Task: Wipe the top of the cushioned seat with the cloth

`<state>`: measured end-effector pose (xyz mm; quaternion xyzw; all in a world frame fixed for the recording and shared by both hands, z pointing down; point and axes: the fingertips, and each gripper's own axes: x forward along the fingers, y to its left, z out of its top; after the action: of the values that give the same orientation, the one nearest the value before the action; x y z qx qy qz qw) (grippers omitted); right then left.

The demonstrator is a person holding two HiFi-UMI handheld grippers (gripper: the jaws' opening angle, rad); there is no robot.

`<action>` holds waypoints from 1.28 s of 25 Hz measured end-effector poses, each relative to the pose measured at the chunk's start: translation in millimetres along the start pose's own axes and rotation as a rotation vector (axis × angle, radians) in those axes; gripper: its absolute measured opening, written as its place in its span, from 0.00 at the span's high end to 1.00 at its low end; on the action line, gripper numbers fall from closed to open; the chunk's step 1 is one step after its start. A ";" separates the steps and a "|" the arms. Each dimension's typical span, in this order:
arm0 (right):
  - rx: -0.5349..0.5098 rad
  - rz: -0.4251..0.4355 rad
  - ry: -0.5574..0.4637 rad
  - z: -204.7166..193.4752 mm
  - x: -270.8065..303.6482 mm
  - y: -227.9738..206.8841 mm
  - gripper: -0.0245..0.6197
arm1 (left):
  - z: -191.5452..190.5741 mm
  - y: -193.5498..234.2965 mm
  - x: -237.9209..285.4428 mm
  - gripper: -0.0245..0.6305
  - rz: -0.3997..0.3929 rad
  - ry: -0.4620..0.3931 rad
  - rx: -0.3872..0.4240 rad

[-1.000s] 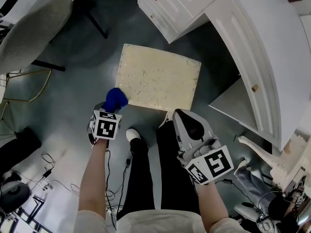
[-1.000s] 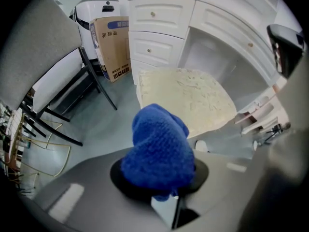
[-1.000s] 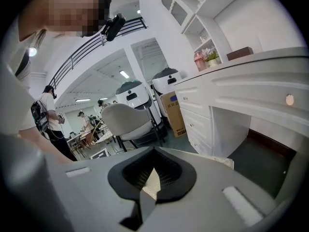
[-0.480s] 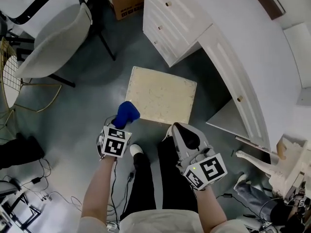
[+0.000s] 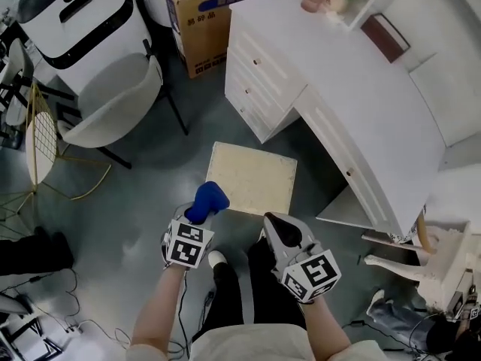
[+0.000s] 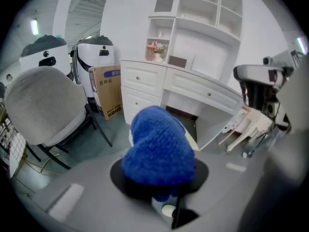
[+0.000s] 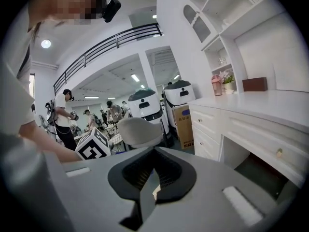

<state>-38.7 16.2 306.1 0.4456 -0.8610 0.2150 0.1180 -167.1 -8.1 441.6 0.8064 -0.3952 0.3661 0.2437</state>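
As the head view frames it, desk (image 5: 361, 74): white, 1 o'clock of seat.
Cushioned seat (image 5: 255, 175): cream top, mid-frame.
Right gripper (image 5: 270, 219): 6 o'clock of seat; jaws together, nothing between.
Left gripper (image 5: 201, 212): 7 o'clock; clamped on cloth.
Cloth (image 5: 208, 198): blue, bunched, overlapping seat's 7 o'clock corner.

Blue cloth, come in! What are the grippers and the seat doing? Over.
Copy: left gripper shut on blue cloth, beside the cushioned seat's near-left corner, not on top. Right gripper shut, empty. Seat top bare, nothing in the way.
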 end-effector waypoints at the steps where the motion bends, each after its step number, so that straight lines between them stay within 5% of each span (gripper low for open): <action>1: -0.007 0.000 -0.003 4.8 -3.9 3.6 0.96 | 4.5 -3.8 -8.1 0.86 -0.004 -0.012 0.002; 22: -0.123 0.001 -0.129 104.9 -85.9 74.8 0.96 | 133.7 -72.1 -199.9 0.86 -0.074 -0.404 0.054; 32: -0.194 0.017 -0.193 139.6 -108.0 118.5 0.96 | 158.4 -83.5 -270.7 0.86 -0.070 -0.575 0.047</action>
<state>-75.1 87.8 109.3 0.4433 -0.8889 0.0881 0.0752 -149.5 55.6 123.8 0.8957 -0.4114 0.1229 0.1153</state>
